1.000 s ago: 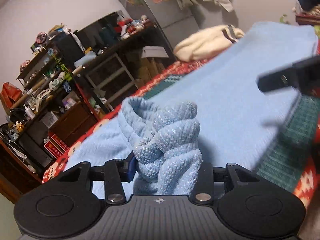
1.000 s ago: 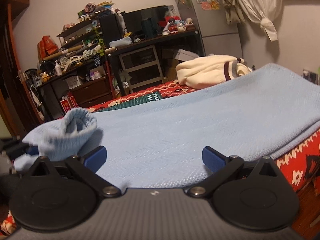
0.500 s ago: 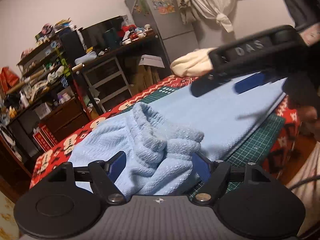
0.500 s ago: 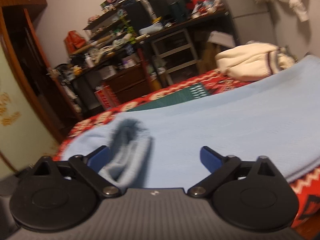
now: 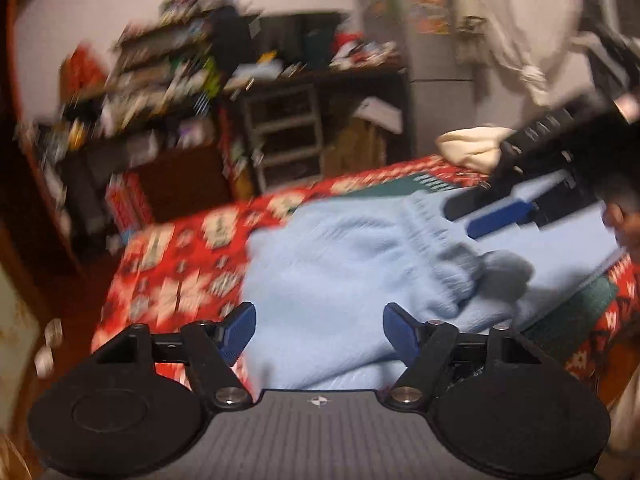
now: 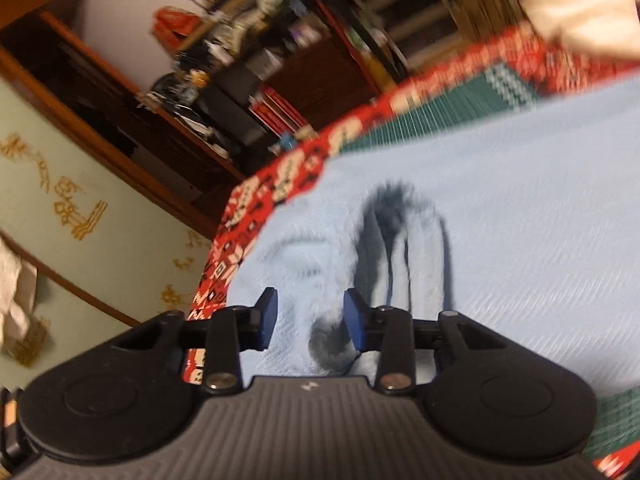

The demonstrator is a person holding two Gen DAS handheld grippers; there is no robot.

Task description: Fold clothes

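Red patterned blanket point(image 5: 168, 280) covering surface, cluttered dark shelves point(image 5: 168, 92) behind. Light-blue knit sweater point(image 5: 344, 264) lying under both grippers. Left gripper point(image 5: 319, 325) hovering wide, closing, gripping nothing. Right gripper point(image 6: 310, 322) narrowing over bunched fold, pads not pressing.

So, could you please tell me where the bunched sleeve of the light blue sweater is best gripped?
Probably at the ribbed cuff of the light blue sweater: it stands up in a raised ridge, unlike the flat body. Come from above and the near edge, straddling the ridge crosswise.
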